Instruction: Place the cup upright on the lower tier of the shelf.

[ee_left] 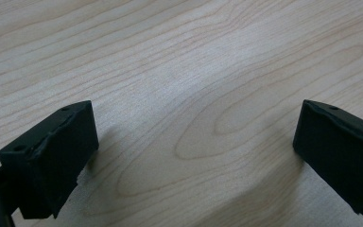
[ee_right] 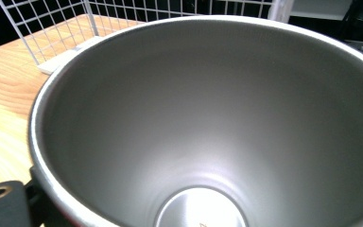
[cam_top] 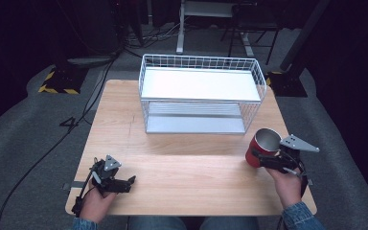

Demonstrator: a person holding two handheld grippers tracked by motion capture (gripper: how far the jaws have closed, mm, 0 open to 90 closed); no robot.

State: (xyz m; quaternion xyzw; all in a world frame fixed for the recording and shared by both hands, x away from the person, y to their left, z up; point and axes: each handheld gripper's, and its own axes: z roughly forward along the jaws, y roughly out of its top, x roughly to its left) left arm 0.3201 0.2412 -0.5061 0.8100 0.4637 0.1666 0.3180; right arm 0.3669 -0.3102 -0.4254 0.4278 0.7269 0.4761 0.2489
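A red cup [cam_top: 257, 152] with a bare steel inside [ee_right: 208, 123] is held at the table's right side, tilted a little, and my right gripper [cam_top: 267, 162] is shut on its near wall. One of that gripper's black fingers [ee_right: 2, 201] shows under the cup's rim. The cup is empty. My left gripper [cam_top: 130, 182] lies low at the table's front left corner. It stands open over bare wood [ee_left: 194, 151], with nothing between the jaws.
A white wire rack [cam_top: 201, 91] with a white top shelf and a lower shelf stands at the back middle of the wooden table [cam_top: 187, 172]. Grey floor with cables [cam_top: 84, 112] surrounds it. A yellow-black striped base [cam_top: 57, 88] sits far left.
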